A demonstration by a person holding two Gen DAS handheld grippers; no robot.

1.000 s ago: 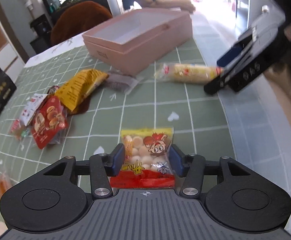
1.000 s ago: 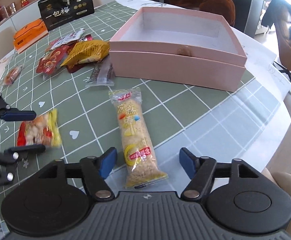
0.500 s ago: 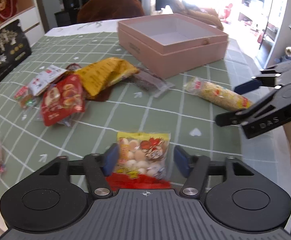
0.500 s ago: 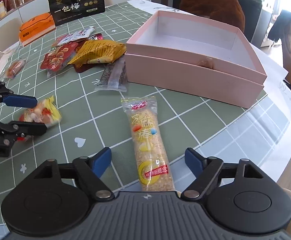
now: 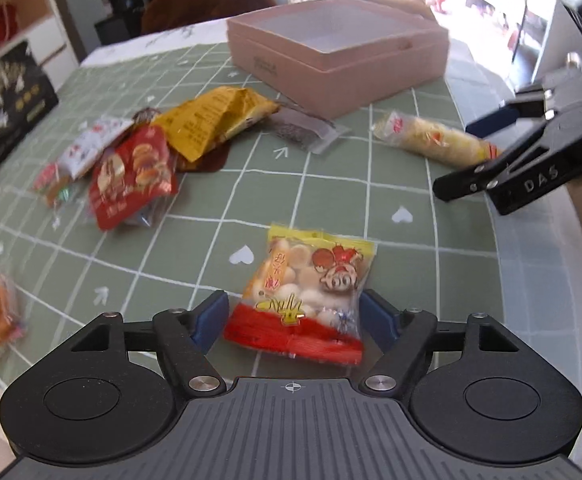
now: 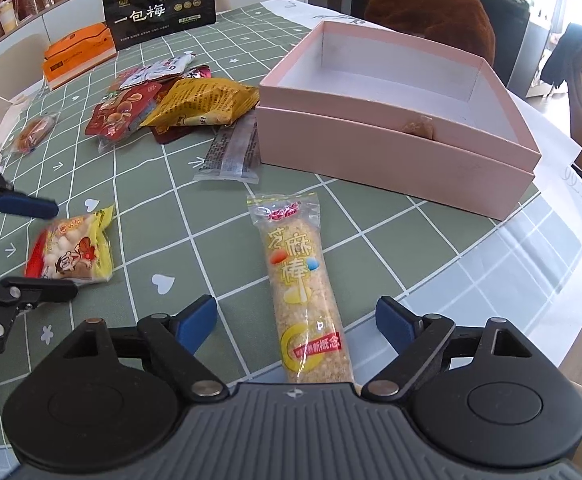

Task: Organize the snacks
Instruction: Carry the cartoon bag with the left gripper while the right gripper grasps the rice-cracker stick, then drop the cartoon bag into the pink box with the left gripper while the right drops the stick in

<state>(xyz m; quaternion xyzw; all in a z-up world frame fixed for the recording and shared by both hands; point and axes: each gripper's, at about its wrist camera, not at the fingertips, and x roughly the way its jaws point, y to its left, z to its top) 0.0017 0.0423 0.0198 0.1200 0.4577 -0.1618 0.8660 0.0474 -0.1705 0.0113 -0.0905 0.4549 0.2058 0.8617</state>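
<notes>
A yellow and red bag of small round biscuits (image 5: 307,284) lies flat on the green checked tablecloth between my left gripper's (image 5: 295,312) blue pads; the jaws are opening and the pads stand clear of it. A long sesame stick packet (image 6: 303,280) lies lengthwise between my right gripper's (image 6: 297,316) fingers, whose jaws are also opening with wide gaps on both sides. The open pink box (image 6: 391,156) stands behind the packet, holding only one small brown piece near its front wall. In the left wrist view the right gripper (image 5: 467,154) hovers over the packet's end (image 5: 431,140).
A heap of snack packs, one yellow (image 6: 203,104) and one red (image 6: 119,114), lies left of the box beside a grey sachet (image 6: 231,152). A black bag (image 6: 159,4) and an orange box (image 6: 79,56) stand at the far edge. A brown chair (image 6: 431,8) is behind the table.
Both grippers have opened wider. The left gripper let go of the biscuit bag, which now lies on the cloth, and rolled so its view turned level. The right gripper stayed over the packet.
</notes>
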